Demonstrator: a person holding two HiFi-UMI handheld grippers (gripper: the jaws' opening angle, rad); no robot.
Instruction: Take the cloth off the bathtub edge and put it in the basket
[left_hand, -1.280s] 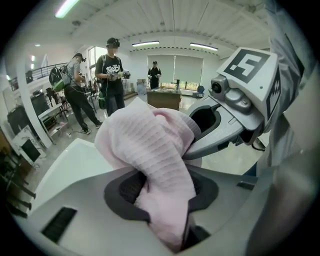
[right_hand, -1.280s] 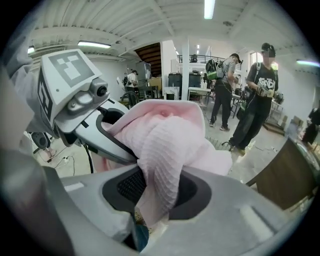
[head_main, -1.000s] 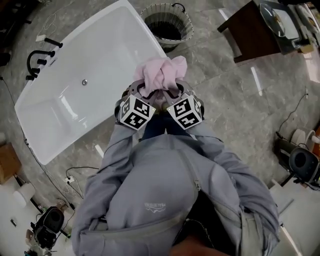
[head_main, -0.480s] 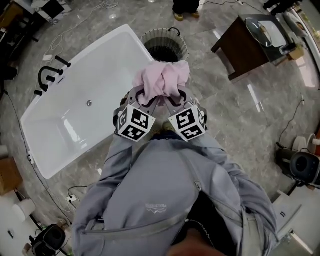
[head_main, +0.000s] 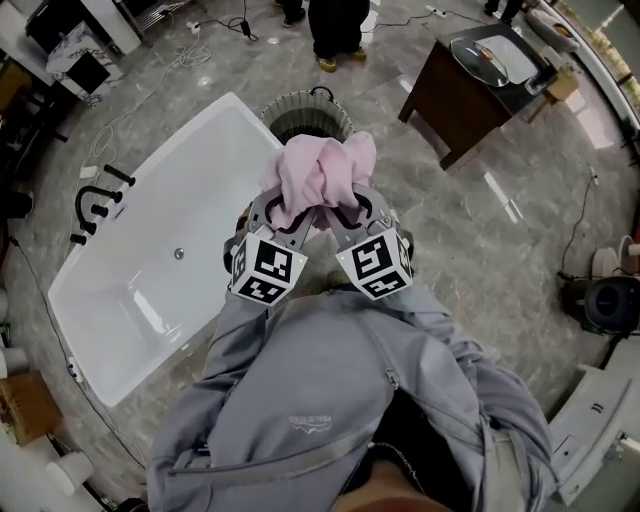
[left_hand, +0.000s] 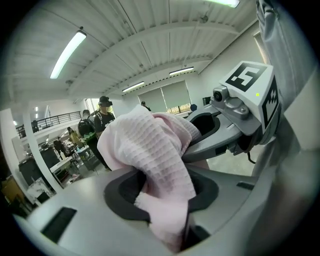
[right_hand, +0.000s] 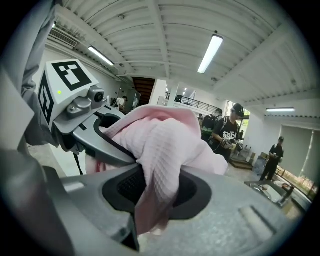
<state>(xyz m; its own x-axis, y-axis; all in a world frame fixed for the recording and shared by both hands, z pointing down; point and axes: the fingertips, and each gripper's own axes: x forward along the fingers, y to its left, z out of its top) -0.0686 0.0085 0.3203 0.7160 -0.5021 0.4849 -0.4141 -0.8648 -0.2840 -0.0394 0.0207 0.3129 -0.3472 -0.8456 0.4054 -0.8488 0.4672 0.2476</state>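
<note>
The person wears a grey zip jacket with a small pale logo. The left gripper and right gripper are grey moulded plastic. Each carries a white cube printed with black square markers, and black pads line the jaws.

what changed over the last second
The left gripper and right gripper lifted the pink cloth higher, and it now overlaps the basket's near rim in the head view. Both grippers stayed clamped on the cloth. The bathtub and basket stayed put.
</note>
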